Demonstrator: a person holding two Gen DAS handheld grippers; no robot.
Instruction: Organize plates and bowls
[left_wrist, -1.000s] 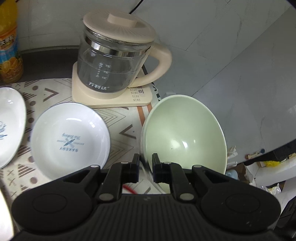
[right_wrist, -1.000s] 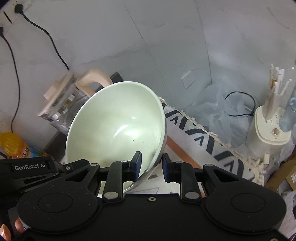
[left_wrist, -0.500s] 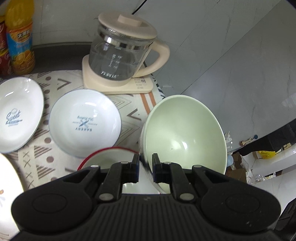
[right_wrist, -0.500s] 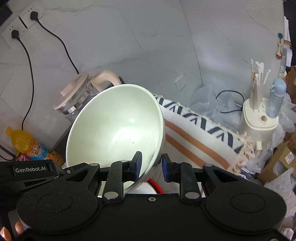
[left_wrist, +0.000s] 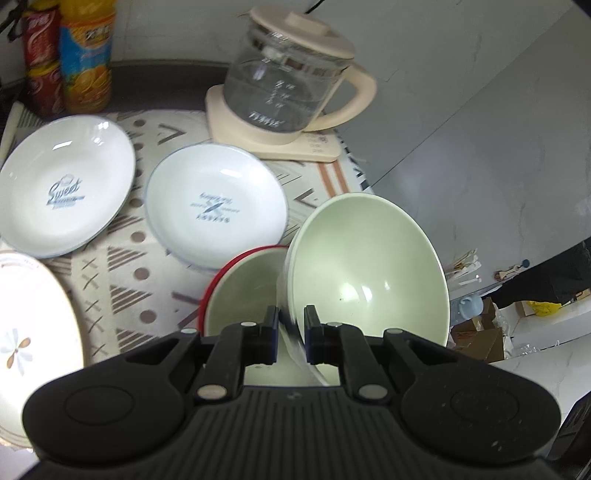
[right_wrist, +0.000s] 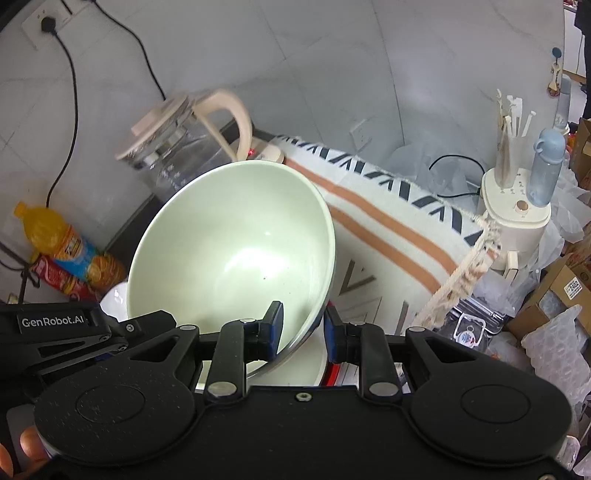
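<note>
Green bowl still clamped in both grippers, red-rimmed bowl now more exposed beneath.

"Sweet" on white plate; "GenRobot.AI" on left gripper; "2402" on cardboard box.

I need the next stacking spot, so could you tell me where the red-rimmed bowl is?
In the left wrist view, the red-rimmed bowl sits low centre on the patterned cloth, beside the held green bowl.
</note>
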